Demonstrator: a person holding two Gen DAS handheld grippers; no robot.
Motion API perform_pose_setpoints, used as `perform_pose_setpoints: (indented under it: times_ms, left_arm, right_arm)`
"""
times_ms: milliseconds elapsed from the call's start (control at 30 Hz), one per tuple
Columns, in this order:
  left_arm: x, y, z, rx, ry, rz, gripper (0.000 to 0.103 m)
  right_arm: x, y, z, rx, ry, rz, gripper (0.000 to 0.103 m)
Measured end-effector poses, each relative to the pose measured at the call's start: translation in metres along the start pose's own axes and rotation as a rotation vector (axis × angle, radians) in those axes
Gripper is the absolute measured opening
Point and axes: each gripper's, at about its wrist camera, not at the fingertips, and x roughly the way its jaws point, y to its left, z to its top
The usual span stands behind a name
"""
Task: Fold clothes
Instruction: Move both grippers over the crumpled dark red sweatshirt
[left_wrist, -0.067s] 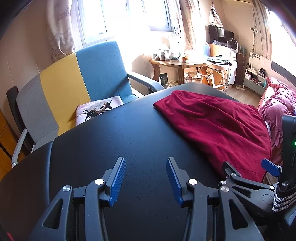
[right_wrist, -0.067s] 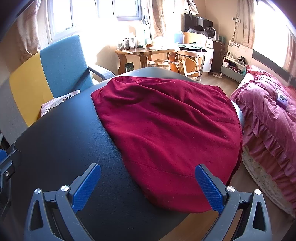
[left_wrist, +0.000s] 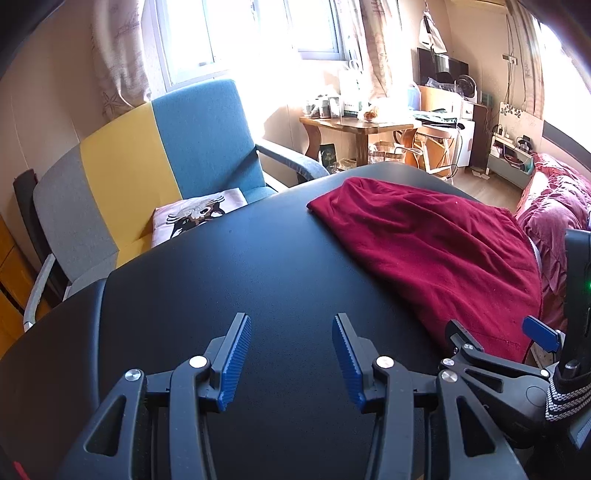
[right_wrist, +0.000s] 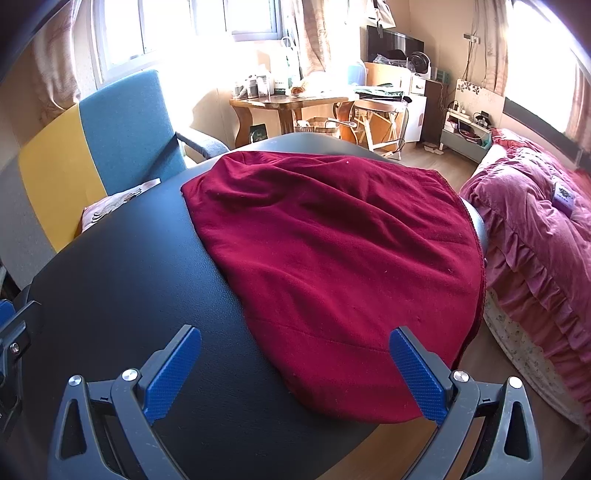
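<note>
Black table fills both views, with the red garment spread flat over its right half, one edge draping off the right rim (only the right view shows that near hem whole). Right gripper hovers spread wide at the hem; left gripper, jaws parted, holds nothing over bare tabletop.

A dark red garment lies spread on the black table.
</note>
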Motion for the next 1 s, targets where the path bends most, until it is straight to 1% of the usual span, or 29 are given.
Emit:
perform_pose_setpoints:
  times_ms: [133, 267, 333, 767, 867, 1000]
  left_arm:
    - [0.000, 0.000, -0.005, -0.001, 0.000, 0.005, 0.047]
    - [0.006, 0.003, -0.008, -0.008, 0.039, -0.001, 0.047]
    - [0.008, 0.005, -0.012, 0.050, 0.037, -0.073, 0.047]
    - [0.015, 0.015, -0.028, 0.028, 0.083, -0.071, 0.047]
    - [0.020, 0.019, -0.035, 0.024, 0.097, -0.069, 0.047]
    - [0.032, 0.030, -0.053, 0.031, 0.128, -0.072, 0.047]
  right_arm:
    - [0.001, 0.000, -0.002, 0.001, 0.002, 0.003, 0.103]
    - [0.003, 0.000, -0.007, 0.002, 0.007, 0.008, 0.103]
    - [0.006, 0.000, -0.008, 0.002, 0.015, 0.010, 0.103]
    - [0.010, 0.001, -0.019, -0.031, 0.043, 0.014, 0.103]
    - [0.011, 0.001, -0.023, -0.040, 0.046, 0.015, 0.103]
    - [0.017, 0.000, -0.028, -0.064, 0.044, 0.050, 0.103]
